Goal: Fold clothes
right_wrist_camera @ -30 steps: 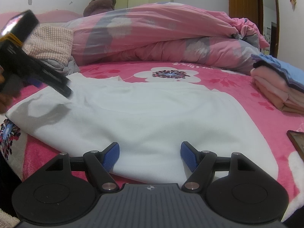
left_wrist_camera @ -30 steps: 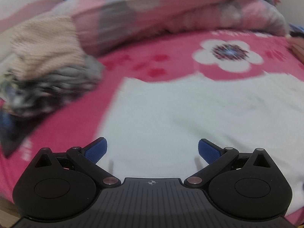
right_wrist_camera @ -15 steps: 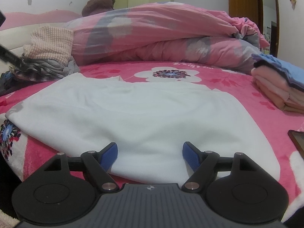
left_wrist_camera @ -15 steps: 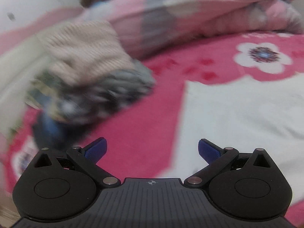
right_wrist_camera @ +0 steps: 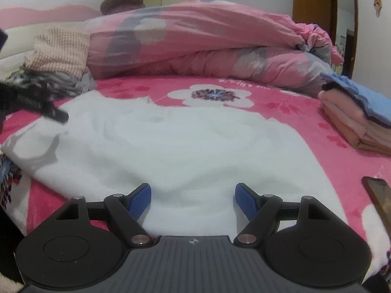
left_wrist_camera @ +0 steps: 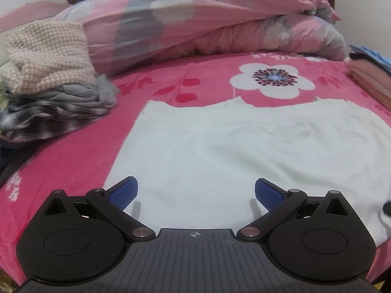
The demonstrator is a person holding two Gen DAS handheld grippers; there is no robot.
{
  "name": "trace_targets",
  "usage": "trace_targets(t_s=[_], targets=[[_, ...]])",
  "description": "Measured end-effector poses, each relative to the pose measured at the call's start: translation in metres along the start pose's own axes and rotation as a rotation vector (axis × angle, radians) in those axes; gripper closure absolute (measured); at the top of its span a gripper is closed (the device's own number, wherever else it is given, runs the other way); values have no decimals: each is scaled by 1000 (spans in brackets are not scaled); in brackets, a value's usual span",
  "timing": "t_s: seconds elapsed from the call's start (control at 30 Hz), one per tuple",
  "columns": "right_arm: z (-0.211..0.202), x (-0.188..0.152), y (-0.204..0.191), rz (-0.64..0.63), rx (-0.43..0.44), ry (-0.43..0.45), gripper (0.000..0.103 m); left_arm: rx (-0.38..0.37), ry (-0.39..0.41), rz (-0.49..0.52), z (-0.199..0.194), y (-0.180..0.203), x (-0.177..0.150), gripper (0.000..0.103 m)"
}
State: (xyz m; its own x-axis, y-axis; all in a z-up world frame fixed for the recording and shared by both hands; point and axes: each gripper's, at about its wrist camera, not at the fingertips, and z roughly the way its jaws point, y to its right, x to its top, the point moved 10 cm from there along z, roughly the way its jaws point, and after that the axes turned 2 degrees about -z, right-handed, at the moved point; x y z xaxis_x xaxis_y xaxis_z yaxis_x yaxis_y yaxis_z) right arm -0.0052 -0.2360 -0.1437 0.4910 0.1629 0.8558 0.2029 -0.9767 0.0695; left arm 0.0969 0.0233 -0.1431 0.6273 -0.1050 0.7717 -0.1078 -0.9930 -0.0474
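Observation:
A white garment (left_wrist_camera: 220, 151) lies spread flat on the pink flowered bed (left_wrist_camera: 73, 161). My left gripper (left_wrist_camera: 195, 193) hovers open over the garment's near left part, with nothing between its blue pads (left_wrist_camera: 123, 193). In the right wrist view the same white garment (right_wrist_camera: 183, 146) fills the middle. My right gripper (right_wrist_camera: 193, 199) stands open just above its near hem, and its blue pads (right_wrist_camera: 246, 199) hold nothing. The left gripper (right_wrist_camera: 55, 114) shows there as a dark blurred shape over the garment's left edge.
A heap of unfolded clothes (left_wrist_camera: 48, 85) sits at the left, a stack of folded clothes (right_wrist_camera: 354, 117) at the right. A rolled pink duvet (right_wrist_camera: 195, 44) runs along the back. A phone (right_wrist_camera: 377, 195) lies at the near right edge of the bed.
My left gripper swung left toward the heap of clothes, then came back over the white garment's left part. The right gripper has stayed in place, still open.

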Motion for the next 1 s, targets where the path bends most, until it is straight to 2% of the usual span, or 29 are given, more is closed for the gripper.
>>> trace_targets(t_s=[0.2, 0.43, 0.7, 1.0], targets=[[4, 16, -3, 32, 31, 29, 25, 7, -25, 11, 10, 4, -7, 0], [19, 29, -23, -12, 60, 48, 25, 11, -47, 8, 16, 6, -12, 0], [38, 18, -31, -14, 72, 21, 24, 9, -60, 0, 19, 7, -15, 0], [41, 15, -36, -30, 65, 28, 20, 12, -67, -12, 20, 7, -16, 0]])
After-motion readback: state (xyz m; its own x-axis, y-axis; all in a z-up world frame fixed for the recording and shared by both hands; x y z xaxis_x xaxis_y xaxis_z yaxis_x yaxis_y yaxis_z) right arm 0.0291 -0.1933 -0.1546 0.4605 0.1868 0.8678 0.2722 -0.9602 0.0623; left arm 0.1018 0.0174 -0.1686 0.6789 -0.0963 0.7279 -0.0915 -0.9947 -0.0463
